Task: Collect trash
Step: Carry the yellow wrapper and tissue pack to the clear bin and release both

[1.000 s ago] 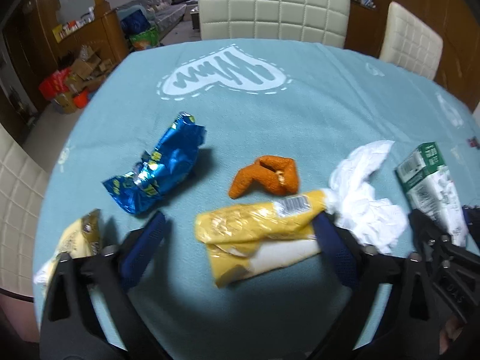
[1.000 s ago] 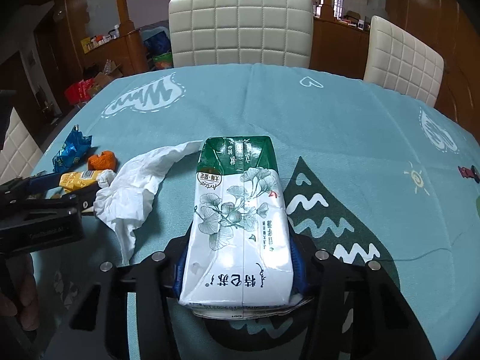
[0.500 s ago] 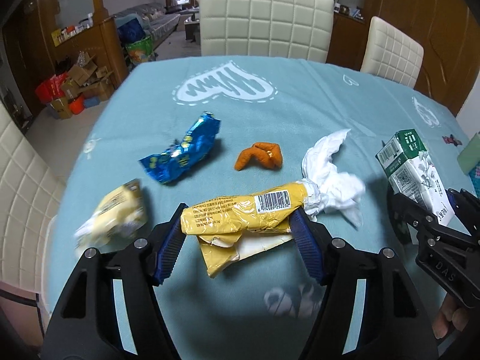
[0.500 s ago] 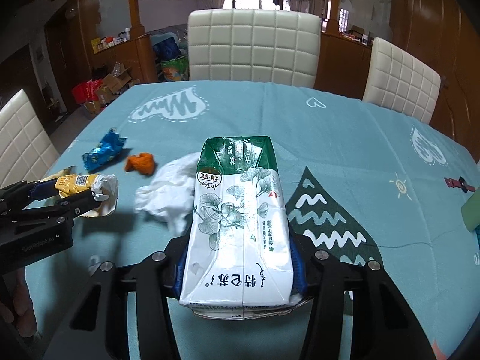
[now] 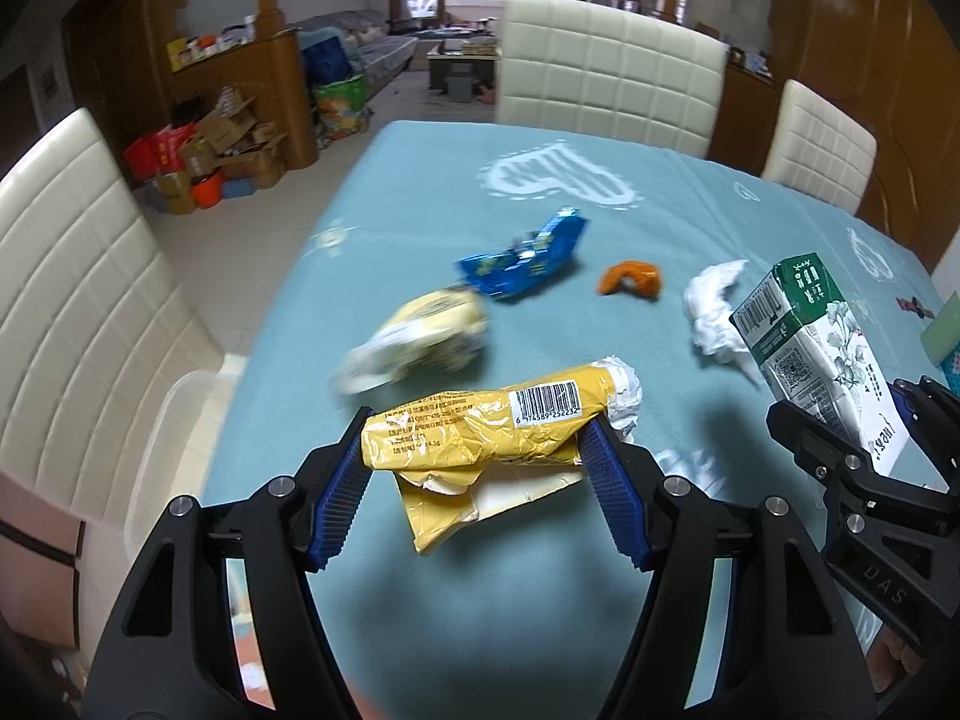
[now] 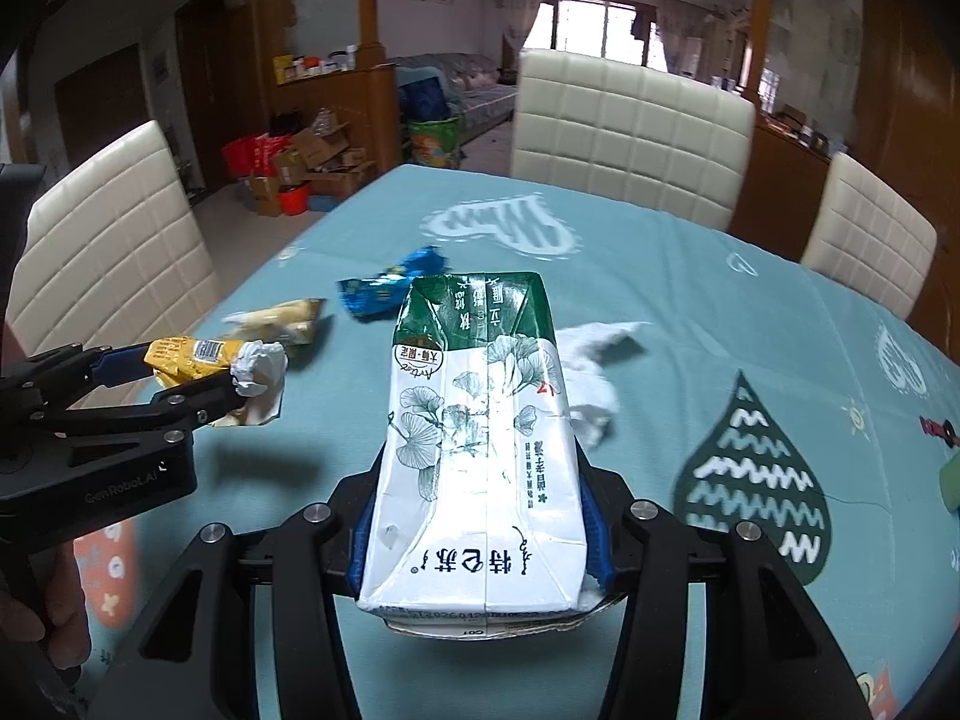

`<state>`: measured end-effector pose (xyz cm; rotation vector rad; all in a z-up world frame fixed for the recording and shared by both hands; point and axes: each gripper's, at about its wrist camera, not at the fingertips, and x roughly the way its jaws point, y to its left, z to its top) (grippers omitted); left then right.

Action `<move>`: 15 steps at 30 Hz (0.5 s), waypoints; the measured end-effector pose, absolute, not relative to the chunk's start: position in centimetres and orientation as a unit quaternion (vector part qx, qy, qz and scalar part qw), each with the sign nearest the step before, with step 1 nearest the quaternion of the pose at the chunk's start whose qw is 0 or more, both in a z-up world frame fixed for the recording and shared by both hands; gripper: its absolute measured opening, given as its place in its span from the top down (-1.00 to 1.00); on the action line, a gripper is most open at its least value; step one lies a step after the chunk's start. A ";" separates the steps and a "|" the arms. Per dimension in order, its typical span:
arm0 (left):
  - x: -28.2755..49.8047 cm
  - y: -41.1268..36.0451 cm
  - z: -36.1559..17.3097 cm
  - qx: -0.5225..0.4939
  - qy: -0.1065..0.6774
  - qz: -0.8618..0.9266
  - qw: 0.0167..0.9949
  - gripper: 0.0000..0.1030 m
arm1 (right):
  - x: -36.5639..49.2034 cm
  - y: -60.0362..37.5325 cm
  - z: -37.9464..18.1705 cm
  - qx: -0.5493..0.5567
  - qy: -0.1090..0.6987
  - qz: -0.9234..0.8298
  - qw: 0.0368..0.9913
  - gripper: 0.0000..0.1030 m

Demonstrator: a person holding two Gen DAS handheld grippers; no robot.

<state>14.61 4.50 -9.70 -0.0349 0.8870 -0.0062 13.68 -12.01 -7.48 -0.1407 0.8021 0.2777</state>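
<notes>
My left gripper [image 5: 475,429] is shut on a crumpled yellow wrapper [image 5: 456,441] with a barcode, held above the teal tablecloth [image 5: 540,588]. My right gripper [image 6: 483,483] is shut on a white and green milk carton [image 6: 480,396], which lies lengthwise between the blue pads. The carton [image 5: 810,336] also shows at the right of the left wrist view. On the table beyond lie a blue wrapper [image 5: 528,255], an orange scrap [image 5: 630,279], a white tissue [image 5: 714,312] and a pale yellow wrapper [image 5: 420,330]. The yellow wrapper [image 6: 192,354] shows at the left of the right wrist view.
Cream padded chairs stand at the far side [image 5: 612,72], far right [image 5: 822,144] and left [image 5: 78,300] of the table. Boxes and bags [image 5: 204,156] clutter the floor beyond the left corner. A person's hand [image 6: 54,606] holds the left gripper's handle.
The left jaws closed on the yellow wrapper and lifted it off the table, away from the tissue. Both grippers rose and drew back towards the near edge, the carton still gripped.
</notes>
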 end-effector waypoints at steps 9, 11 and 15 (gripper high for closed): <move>11.6 12.0 -9.4 -0.034 0.426 0.043 0.903 -0.32 | 12.6 -4.1 -7.4 -0.090 0.384 0.186 0.900 0.02; 11.2 13.8 -9.4 -0.039 0.426 0.053 0.902 -0.32 | 12.4 -2.3 -7.5 -0.095 0.384 0.197 0.897 0.02; 10.4 17.2 -9.5 -0.049 0.423 0.072 0.902 -0.32 | 12.4 1.3 -7.7 -0.106 0.384 0.217 0.891 0.02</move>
